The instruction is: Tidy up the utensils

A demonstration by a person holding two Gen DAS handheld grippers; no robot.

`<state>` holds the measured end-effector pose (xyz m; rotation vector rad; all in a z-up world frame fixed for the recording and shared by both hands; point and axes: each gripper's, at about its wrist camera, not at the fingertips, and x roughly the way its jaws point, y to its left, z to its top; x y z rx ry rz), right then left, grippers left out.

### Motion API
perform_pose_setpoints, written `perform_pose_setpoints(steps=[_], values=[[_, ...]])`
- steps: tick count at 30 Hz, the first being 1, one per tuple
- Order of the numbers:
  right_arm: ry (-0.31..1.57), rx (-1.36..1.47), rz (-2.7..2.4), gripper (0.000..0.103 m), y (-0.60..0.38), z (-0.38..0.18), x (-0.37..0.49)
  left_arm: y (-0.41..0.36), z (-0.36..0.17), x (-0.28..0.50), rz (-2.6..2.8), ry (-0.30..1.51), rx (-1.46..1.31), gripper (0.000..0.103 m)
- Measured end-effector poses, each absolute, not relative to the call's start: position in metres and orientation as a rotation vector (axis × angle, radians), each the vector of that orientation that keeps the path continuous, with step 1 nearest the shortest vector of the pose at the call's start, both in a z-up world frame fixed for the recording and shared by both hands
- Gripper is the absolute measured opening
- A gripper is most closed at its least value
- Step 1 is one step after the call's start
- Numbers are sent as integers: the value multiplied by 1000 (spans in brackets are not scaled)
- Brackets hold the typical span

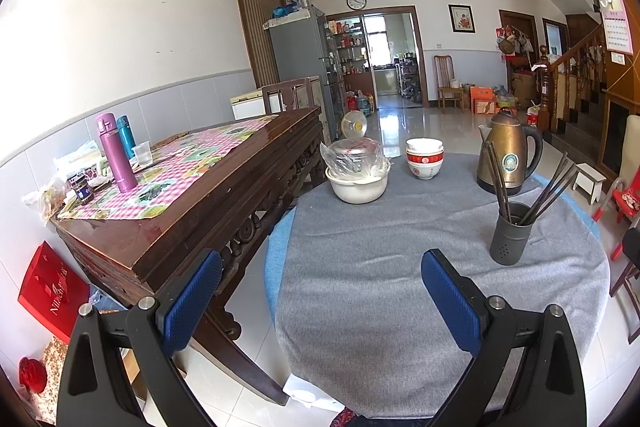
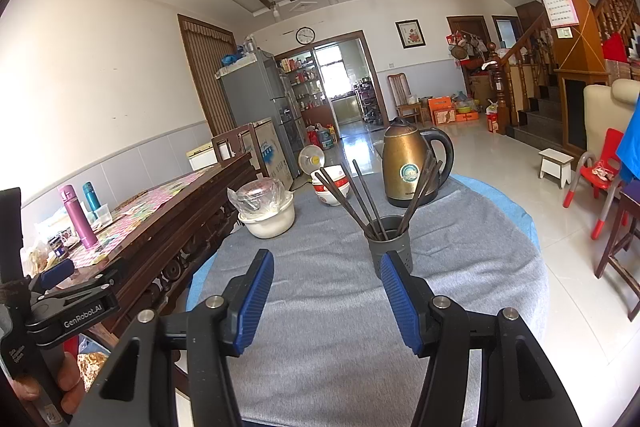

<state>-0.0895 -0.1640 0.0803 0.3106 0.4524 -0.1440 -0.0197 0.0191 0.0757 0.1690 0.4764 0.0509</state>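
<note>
1. Chopsticks [image 1: 532,183] stand loose in a dark gray holder [image 1: 510,235] at the right of the left wrist view, fanning out to both sides above its rim.
2. Same view: the holder sits upright on the gray cloth of the round tabletop [image 1: 380,267], with a bronze kettle [image 1: 506,155] behind it toward the upper right.
3. Same view: stacked red-and-white bowls [image 1: 425,158] sit at centre, and a white pot [image 1: 357,173] with a plastic-wrapped lid lies to their left.
4. Same view: the left gripper [image 1: 320,303] fills the bottom of the frame with its blue pads spread wide, nothing between them; the holder is well apart from it, up and to the right.
5. Same view: a wooden side table [image 1: 208,195] at left carries a pink flask [image 1: 116,153] on a checkered cloth.
6. Right wrist view: the right gripper [image 2: 326,297] at bottom centre has its pads spread with only bare cloth between them.
7. Same view: the holder [image 2: 390,243] with the chopsticks [image 2: 360,195] stands just above the right pad, near it; whether they touch I cannot tell.
8. Same view: the kettle [image 2: 408,167] is behind the holder, the bowls [image 2: 332,187] and pot [image 2: 269,215] toward centre-left.
9. Same view: the left gripper [image 2: 60,275] shows at the left edge, with a hand [image 2: 68,383] below it.
</note>
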Motion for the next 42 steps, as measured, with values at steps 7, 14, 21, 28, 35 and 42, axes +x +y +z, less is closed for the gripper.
perform_pose_setpoints(steps=[7, 14, 21, 28, 35, 42], values=[[451, 313, -142, 61, -163, 81, -88, 19, 77, -19, 48, 478, 167, 100], [452, 311, -141, 61, -163, 81, -88, 19, 76, -18, 47, 481, 167, 100], [450, 302, -147, 61, -168, 84, -84, 19, 75, -12, 50, 491, 153, 100], [441, 291, -158, 61, -180, 88, -76, 17, 75, -2, 62, 507, 144, 100], [450, 294, -154, 61, -185, 93, -65, 15, 77, 6, 79, 517, 142, 100], [452, 291, -146, 61, -188, 95, -52, 16, 79, 13, 96, 518, 136, 100]])
